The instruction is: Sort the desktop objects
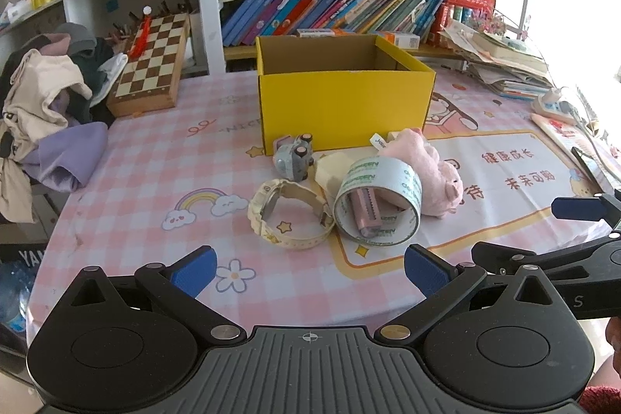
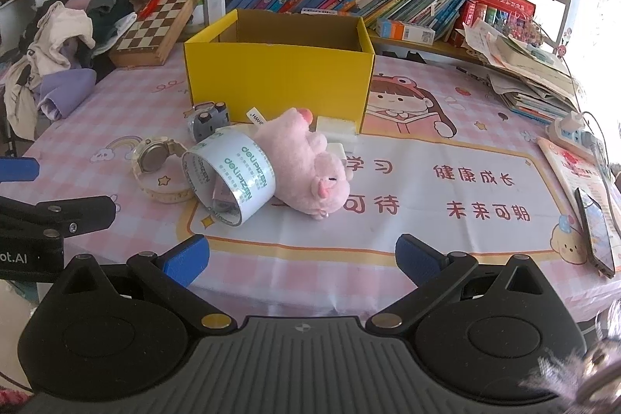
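An open yellow box (image 1: 343, 103) (image 2: 277, 80) stands mid-table. In front of it lie a cream watch (image 1: 289, 216) (image 2: 155, 158), a roll of clear tape (image 1: 378, 206) (image 2: 233, 173) with a small pink item inside, a pink plush pig (image 1: 427, 173) (image 2: 306, 173), a grey toy car (image 1: 295, 158) (image 2: 207, 121) and white blocks (image 2: 337, 129). My left gripper (image 1: 310, 272) is open, near the table's front edge, below the watch and tape. My right gripper (image 2: 302, 260) is open too, just short of the pig. Neither holds anything.
A chessboard case (image 1: 149, 68) and a heap of clothes (image 1: 46, 111) lie at the left. Stacked papers (image 2: 535, 72), a power strip (image 2: 574, 130), a booklet and a phone (image 2: 597, 235) occupy the right edge. Bookshelves (image 1: 330, 6) rise behind the box.
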